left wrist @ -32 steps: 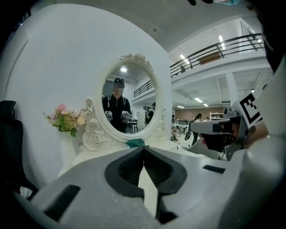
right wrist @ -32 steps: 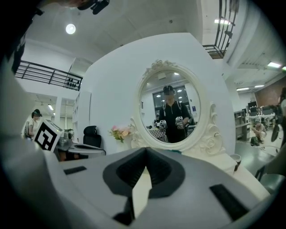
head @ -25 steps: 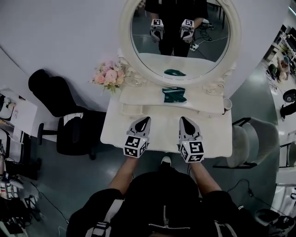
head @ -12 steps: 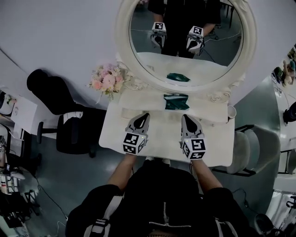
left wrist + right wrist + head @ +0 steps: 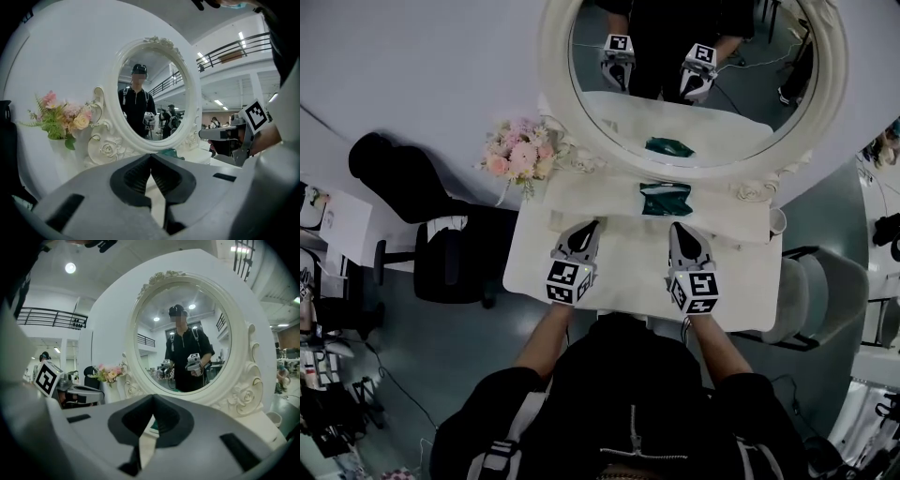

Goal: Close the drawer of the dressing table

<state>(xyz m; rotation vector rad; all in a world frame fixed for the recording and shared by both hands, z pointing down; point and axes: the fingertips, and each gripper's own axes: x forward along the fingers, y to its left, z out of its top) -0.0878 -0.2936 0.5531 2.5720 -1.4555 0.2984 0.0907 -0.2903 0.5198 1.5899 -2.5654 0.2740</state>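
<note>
Head view: the dressing table point(image 5: 741, 281) is seen from above at frame centre, backed against the white wall point(image 5: 422, 66). Its drawer cannot be made out from this angle. The left gripper point(image 5: 592, 226) and right gripper point(image 5: 677, 229) are held side by side over the bare counter point(image 5: 628, 267), tips pointed at the mirror point(image 5: 694, 94). In the gripper views both jaw pairs are seen closed tip to tip, nothing held. A green packet point(image 5: 665, 199) lies on the raised shelf point(image 5: 591, 192) just beyond the tips. Pink flowers point(image 5: 517, 155) stand at the back-left corner. A black chair point(image 5: 422, 225) is seen left, a pale stool point(image 5: 823, 291) right.
</note>
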